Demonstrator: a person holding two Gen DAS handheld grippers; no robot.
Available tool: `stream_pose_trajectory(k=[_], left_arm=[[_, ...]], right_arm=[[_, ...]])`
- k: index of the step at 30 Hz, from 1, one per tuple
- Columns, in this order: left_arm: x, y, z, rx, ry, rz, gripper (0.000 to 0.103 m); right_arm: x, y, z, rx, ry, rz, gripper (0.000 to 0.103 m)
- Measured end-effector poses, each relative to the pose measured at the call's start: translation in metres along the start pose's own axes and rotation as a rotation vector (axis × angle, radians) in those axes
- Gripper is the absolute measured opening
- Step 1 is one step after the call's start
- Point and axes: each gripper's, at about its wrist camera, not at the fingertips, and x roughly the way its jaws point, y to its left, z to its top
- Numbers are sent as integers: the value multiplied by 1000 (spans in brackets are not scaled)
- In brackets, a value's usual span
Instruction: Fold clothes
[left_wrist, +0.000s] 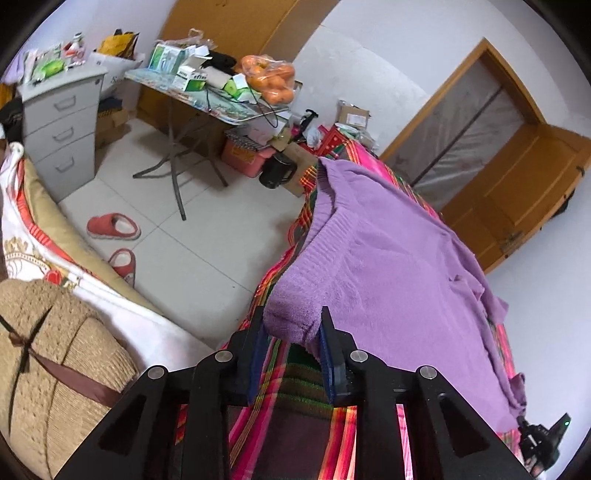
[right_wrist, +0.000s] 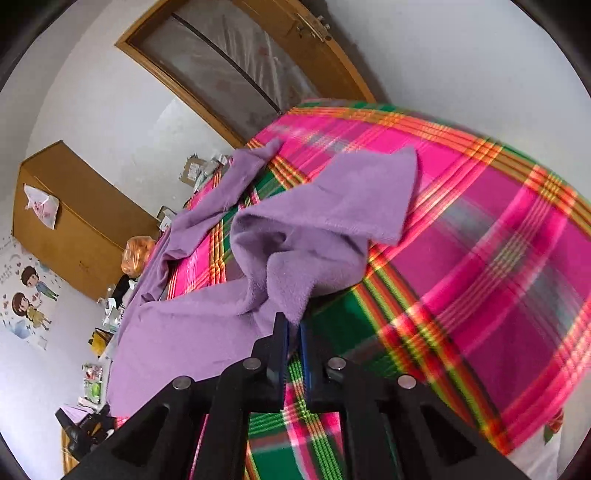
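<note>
Gripping a purple sweater (left_wrist: 388, 258) at two points, you hold it over a bed covered in a pink, green and orange plaid blanket (right_wrist: 480, 240). Your left gripper (left_wrist: 291, 325) pinches a thick rolled corner of the knit between its blue pads, and its black frame cuts off the blanket beneath. Your right gripper (right_wrist: 291, 325) has its fingers pressed nearly together on a thin fold of the same garment; the pinch point itself sits in shadow. Motion blur smears the plaid on the right side of the right-wrist view.

Only the left-wrist view shows the tiled floor (left_wrist: 192, 236), a pair of red slippers (left_wrist: 114, 227), a grey drawer cabinet (left_wrist: 62, 122) and a folding table (left_wrist: 207, 99) heaped with boxes and a bag of oranges (left_wrist: 273, 81). Only the right-wrist view shows the sweater's loose sleeve (right_wrist: 229, 184) trailing across the blanket, and a cartoon sticker (right_wrist: 29, 291) on the wall.
</note>
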Motion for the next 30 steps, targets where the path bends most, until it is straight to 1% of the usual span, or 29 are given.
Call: stream_pose_trajectory(k=[1, 2, 4, 5, 8, 10, 12, 14, 16, 17, 18, 22, 23, 24, 25, 30], left_arm=[[-2, -1, -1, 3, -7, 1, 28], [-4, -1, -2, 5, -15, 2, 29], [-10, -3, -3, 18, -39, 14, 30], [-15, -4, -3, 27, -56, 26, 30], [-32, -7, -1, 47, -123, 83, 29], [-42, -8, 2, 51, -171, 119, 29], [-47, -17, 4, 69, -187, 120, 29], [-43, -37, 3, 130, -175, 95, 29], [-33, -64, -3, 202, -149, 54, 29], [-29, -75, -6, 233, -134, 34, 29], [-22, -86, -10, 261, -118, 15, 30], [7, -135, -25, 377, -36, -58, 30], [15, -147, -28, 406, -14, -76, 30], [21, -157, -33, 427, 3, -89, 30], [29, -167, -38, 451, 20, -100, 30], [51, -195, -51, 511, 73, -118, 30]], right_arm=[[-5, -1, 0, -9, -20, -12, 14], [-9, -3, 2, -17, -46, -31, 24], [-11, -3, 5, -34, -76, -54, 36], [-12, -4, 7, -47, -91, -67, 38], [-7, -3, 15, -103, -117, -125, 39], [-1, -2, 21, -154, -121, -162, 42], [6, 1, 26, -234, -114, -234, 43], [14, 8, 29, -320, -109, -299, 43], [23, 13, 31, -407, -84, -351, 43], [27, 15, 33, -430, -69, -369, 43], [31, 16, 35, -452, -52, -385, 43], [39, 17, 43, -520, -29, -406, 43], [41, 17, 45, -537, -23, -411, 37], [40, 18, 48, -542, -33, -410, 27], [39, 19, 51, -545, -46, -407, 5], [27, 27, 75, -533, -131, -360, 4]])
